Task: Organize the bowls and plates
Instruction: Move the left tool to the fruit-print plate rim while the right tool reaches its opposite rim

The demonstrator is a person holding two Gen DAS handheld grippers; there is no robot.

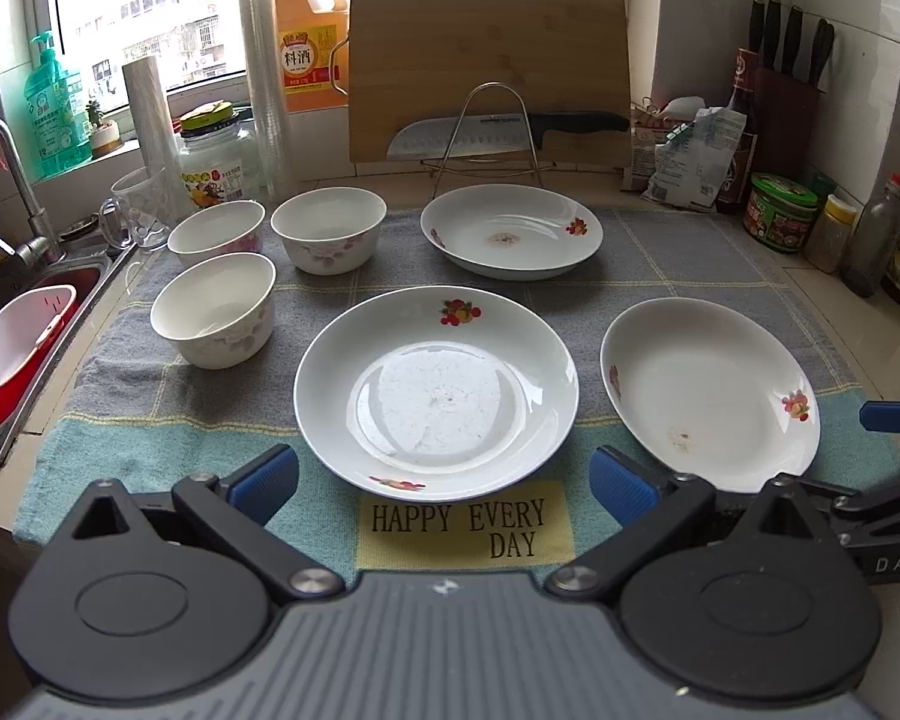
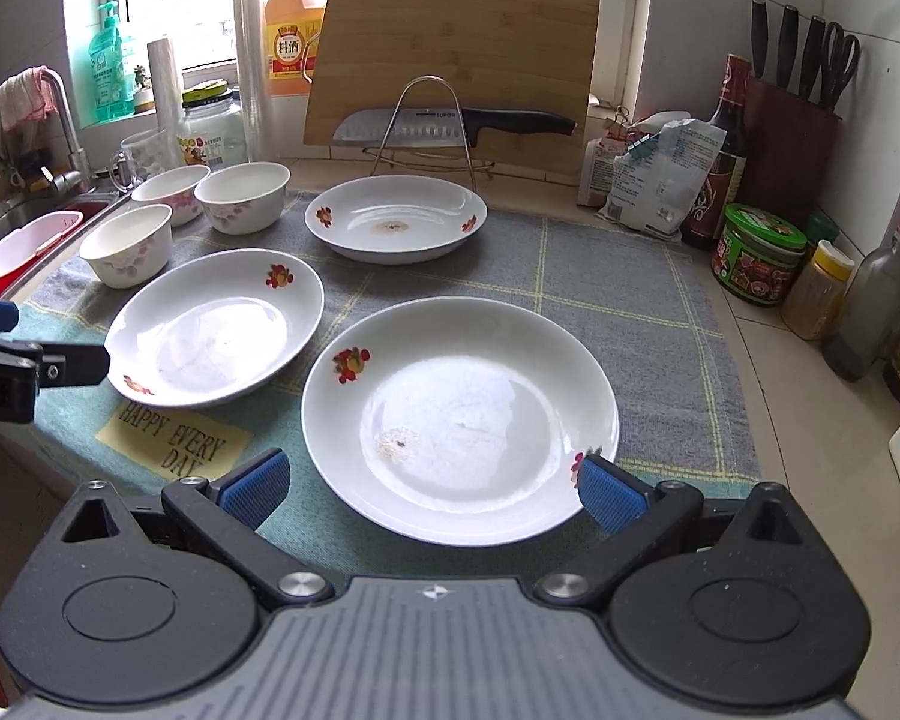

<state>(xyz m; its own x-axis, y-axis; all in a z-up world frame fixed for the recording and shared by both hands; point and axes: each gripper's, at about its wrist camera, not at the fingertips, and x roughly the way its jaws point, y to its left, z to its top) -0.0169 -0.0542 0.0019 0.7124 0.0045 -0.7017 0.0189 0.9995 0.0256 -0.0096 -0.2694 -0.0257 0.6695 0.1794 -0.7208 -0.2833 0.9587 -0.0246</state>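
Note:
Three white plates with fruit prints lie on a grey-and-teal cloth (image 1: 678, 252). The middle plate (image 1: 437, 396) sits just ahead of my open, empty left gripper (image 1: 444, 483). The right plate (image 1: 711, 393) (image 2: 459, 417) lies between the fingers of my open, empty right gripper (image 2: 432, 489), near its right pad (image 2: 606, 492). The far plate (image 1: 512, 230) (image 2: 396, 217) sits by a wire rack. Three white floral bowls (image 1: 215, 309) (image 1: 217, 234) (image 1: 329, 228) stand at the left. The middle plate also shows in the right wrist view (image 2: 216, 327).
A sink (image 1: 6, 324) with a red-and-white basin lies left. A wire rack (image 1: 489, 132), knife and cutting board (image 1: 489, 69) stand behind. Jars and bottles (image 1: 780, 213) line the right side. A glass mug (image 1: 138, 210) and a jar stand near the bowls.

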